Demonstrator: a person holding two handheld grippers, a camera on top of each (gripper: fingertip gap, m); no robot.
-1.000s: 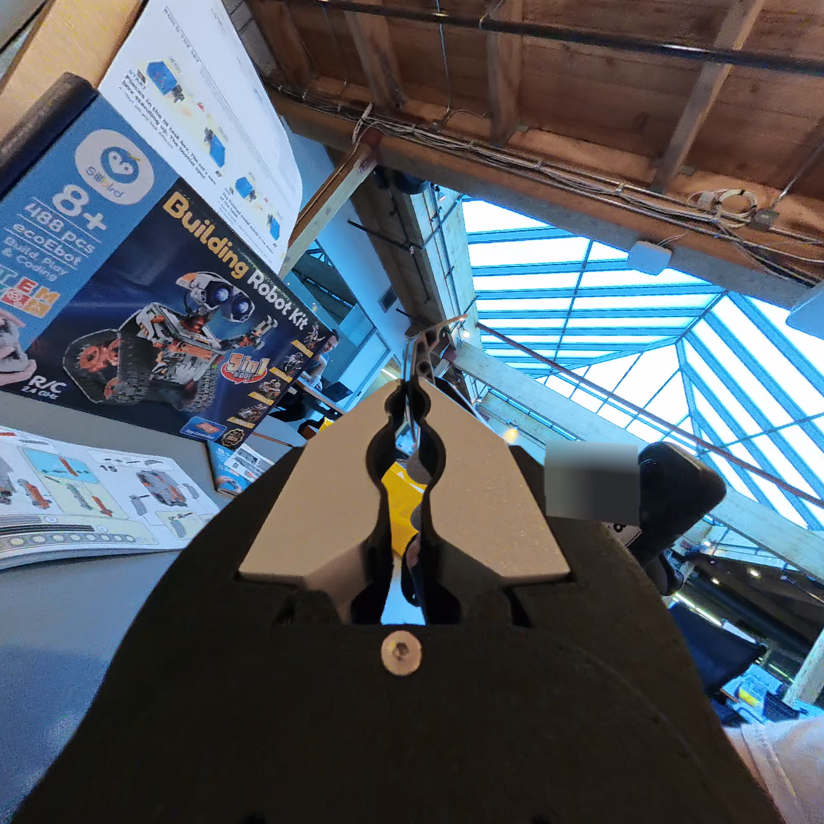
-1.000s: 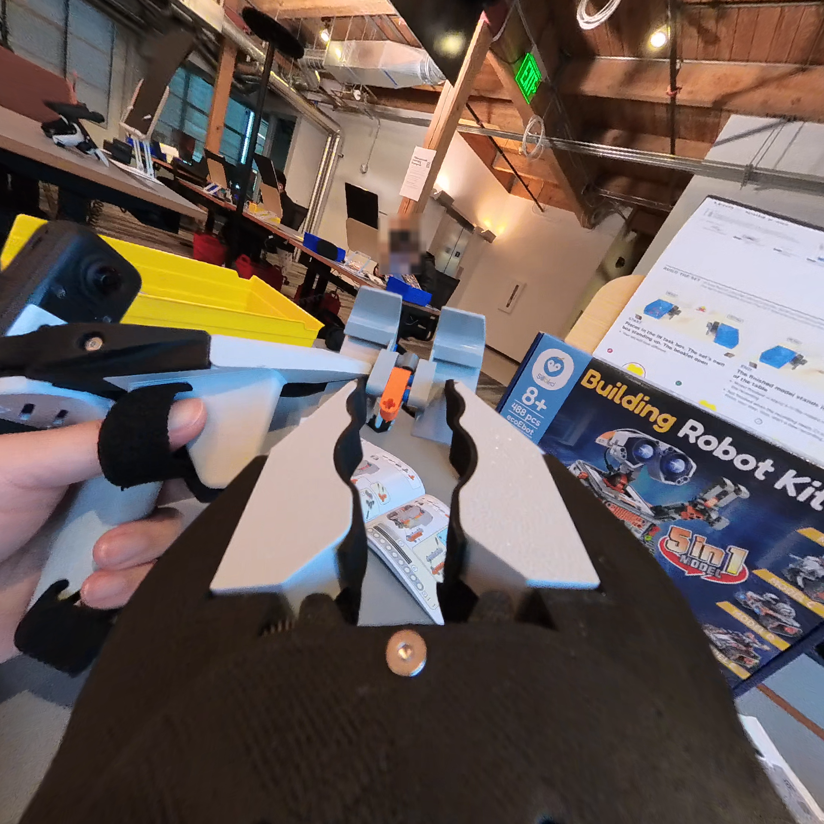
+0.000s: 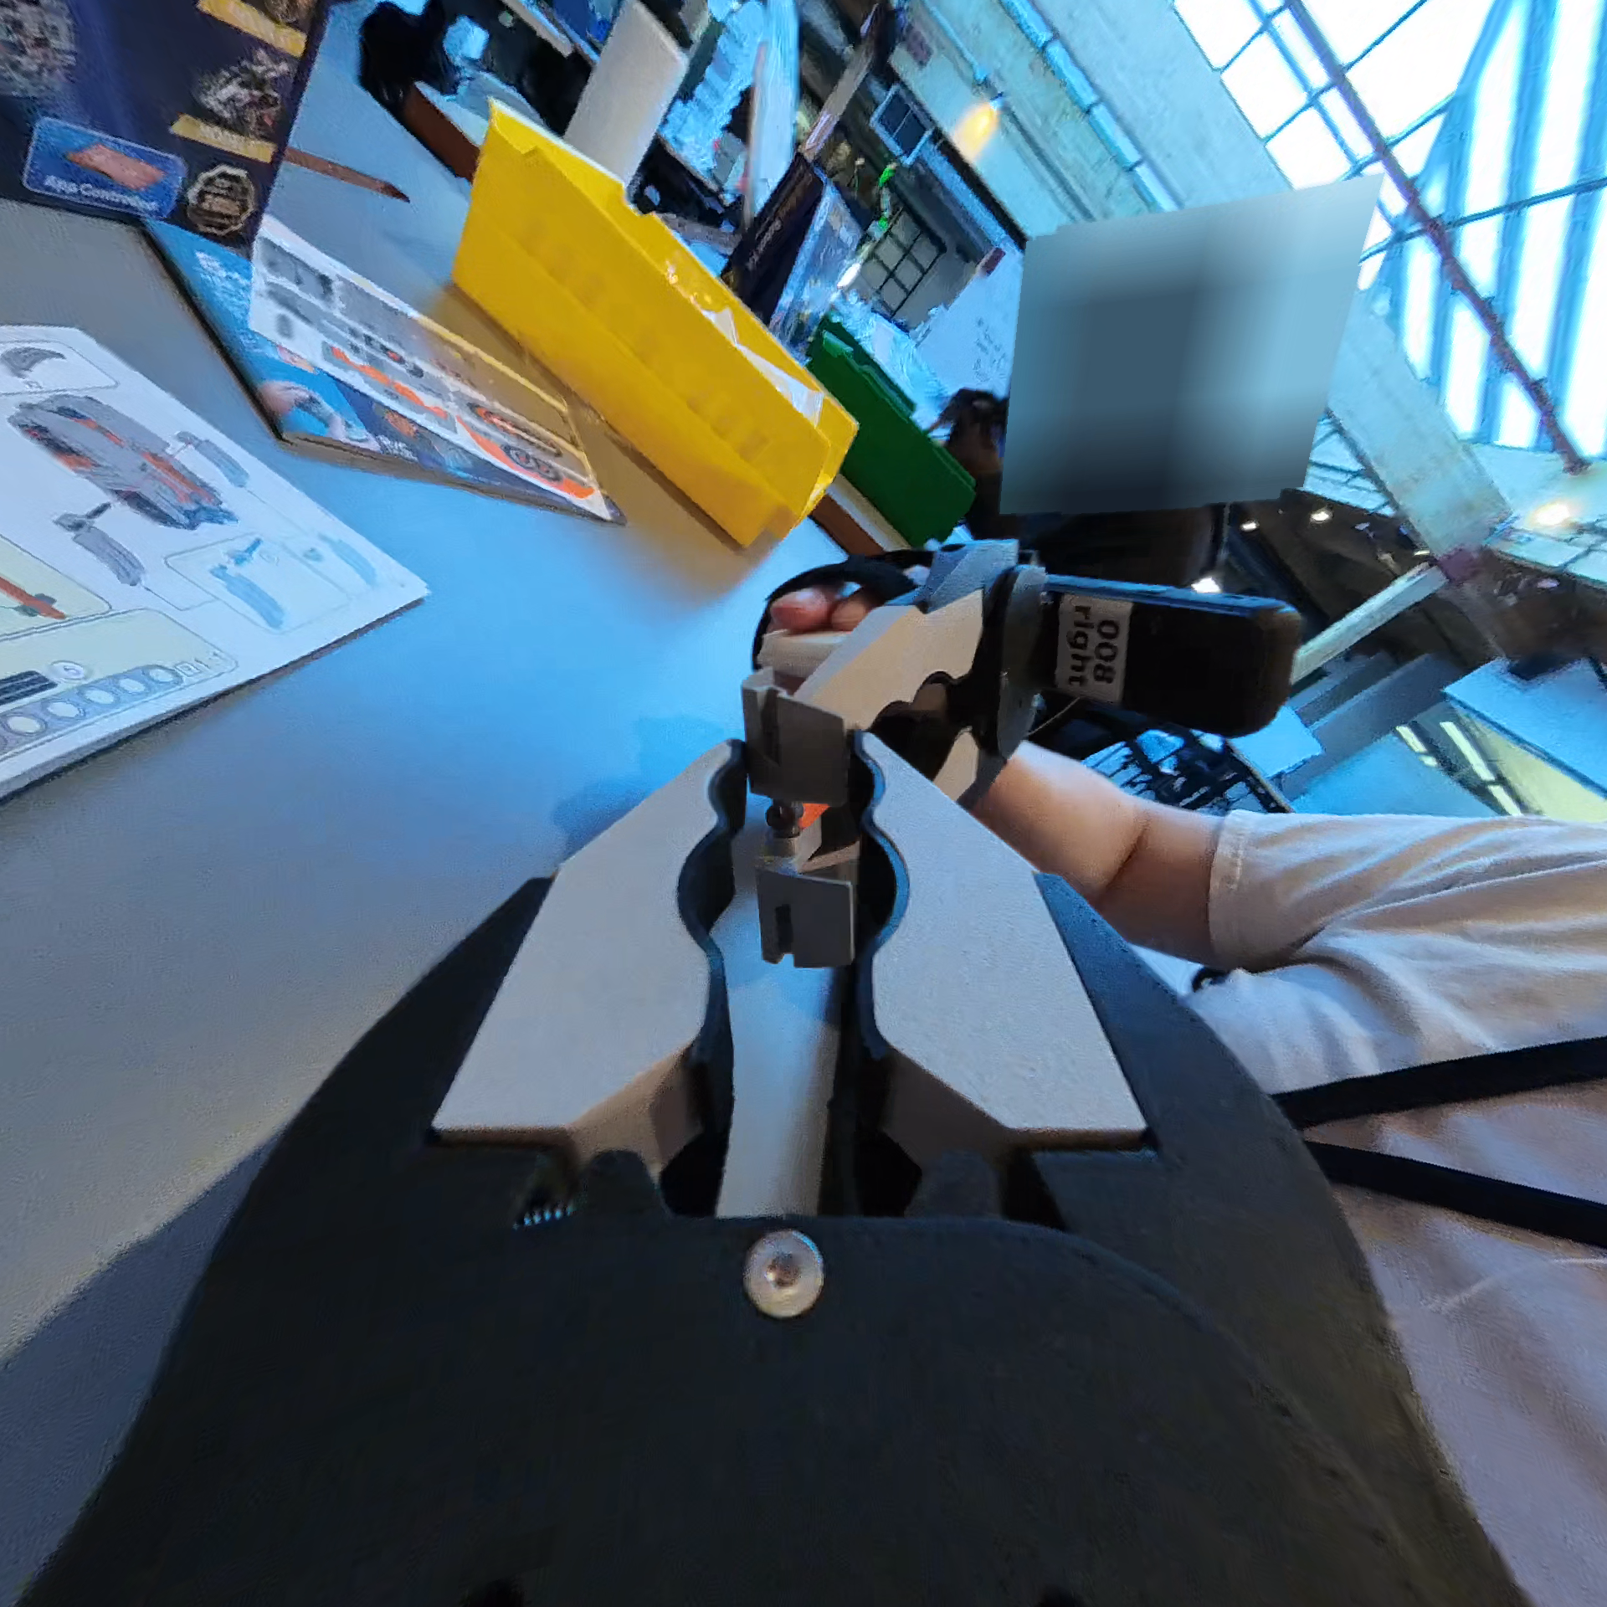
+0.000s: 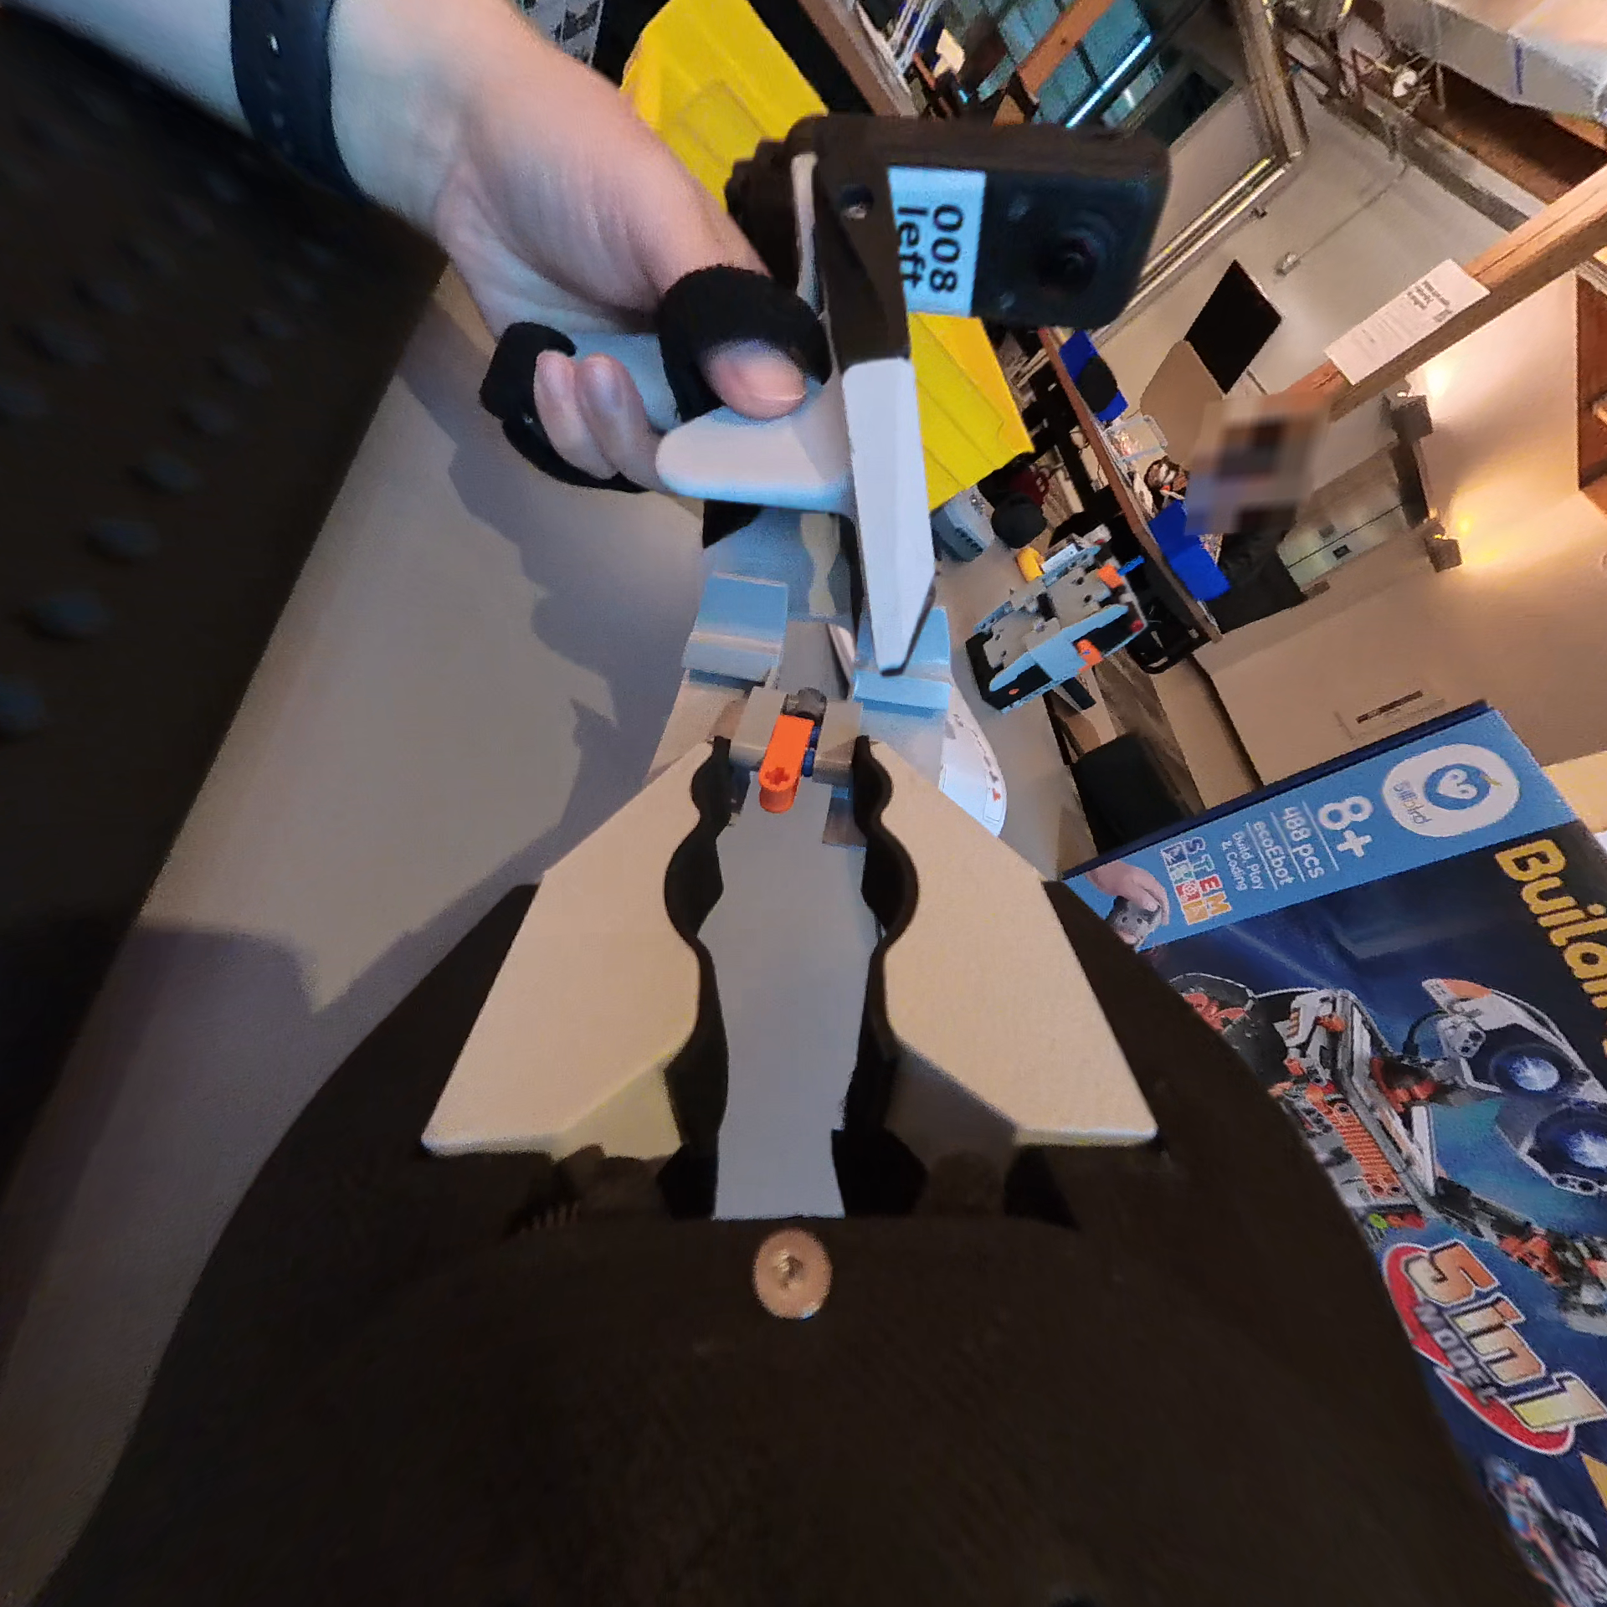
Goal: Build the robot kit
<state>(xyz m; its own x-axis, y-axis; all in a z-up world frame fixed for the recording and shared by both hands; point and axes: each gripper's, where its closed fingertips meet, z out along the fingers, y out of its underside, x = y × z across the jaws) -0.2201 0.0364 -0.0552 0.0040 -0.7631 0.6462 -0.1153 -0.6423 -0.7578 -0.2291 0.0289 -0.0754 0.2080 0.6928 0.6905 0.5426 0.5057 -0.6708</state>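
Both tongs (image 3: 800, 765) (image 4: 787, 756) on grey-orange brick assembly (image 4: 783, 756)

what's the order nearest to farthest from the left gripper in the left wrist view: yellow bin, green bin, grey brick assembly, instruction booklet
1. grey brick assembly, between the left gripper's fingertips.
2. instruction booklet, lying flat on the table to the left.
3. yellow bin, up the table, beyond the booklet.
4. green bin, just behind the yellow bin's right end.

Left tongs (image 3: 800, 765): matt grey plastic fingers, black grainy body. Small grey and orange assembly (image 4: 787, 756): smooth plastic. Surface (image 3: 348, 870): smooth, matt. Yellow bin (image 3: 643, 348): glossy plastic. Kit box (image 4: 1391, 1000): glossy printed cardboard. Booklet (image 3: 130, 539): paper.
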